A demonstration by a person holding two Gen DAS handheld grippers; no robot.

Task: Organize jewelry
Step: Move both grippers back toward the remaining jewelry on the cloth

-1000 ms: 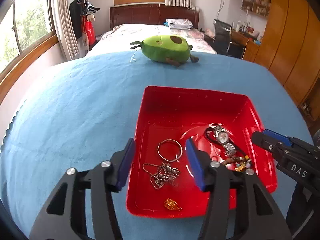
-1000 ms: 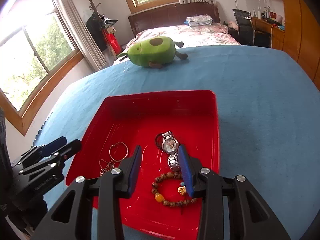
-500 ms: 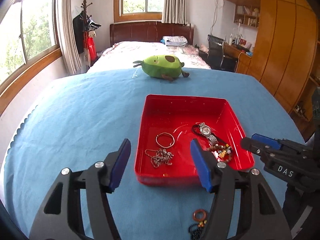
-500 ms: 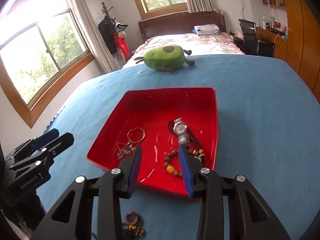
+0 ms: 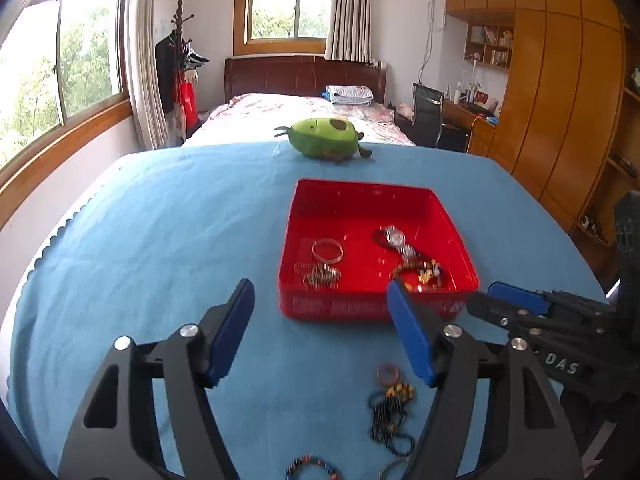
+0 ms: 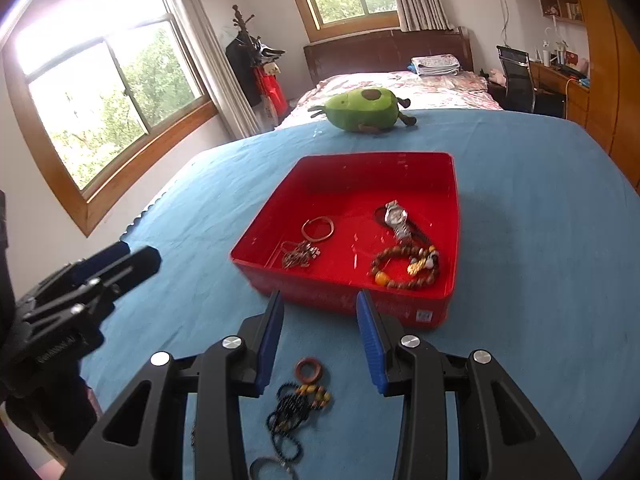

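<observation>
A red tray [image 5: 316, 305] [image 6: 336, 302] sits on the blue cloth. It holds a silver watch [image 5: 396, 238] [image 6: 397, 218], a silver bangle [image 5: 327, 250] [image 6: 317, 228], a chain [image 5: 320, 276] [image 6: 299, 257] and a brown bead bracelet [image 5: 420, 270] [image 6: 404, 268]. In front of the tray lie a dark bead necklace with a brown ring [image 5: 390, 404] [image 6: 300, 396] and a coloured bead bracelet [image 5: 312, 472]. My left gripper [image 5: 320, 328] is open and empty, short of the tray. My right gripper [image 6: 320, 334] is open and empty over the necklace.
A green avocado plush [image 5: 324, 143] [image 6: 362, 110] lies at the cloth's far edge. Beyond it stand a bed [image 5: 296, 108], a coat rack [image 5: 178, 64], a desk with chair [image 5: 428, 116] and wooden wardrobes [image 5: 560, 120]. Windows are on the left.
Both grippers have pulled back and up from over the tray. The necklace and bracelet on the cloth in front of the tray have come into view. Both stay open.
</observation>
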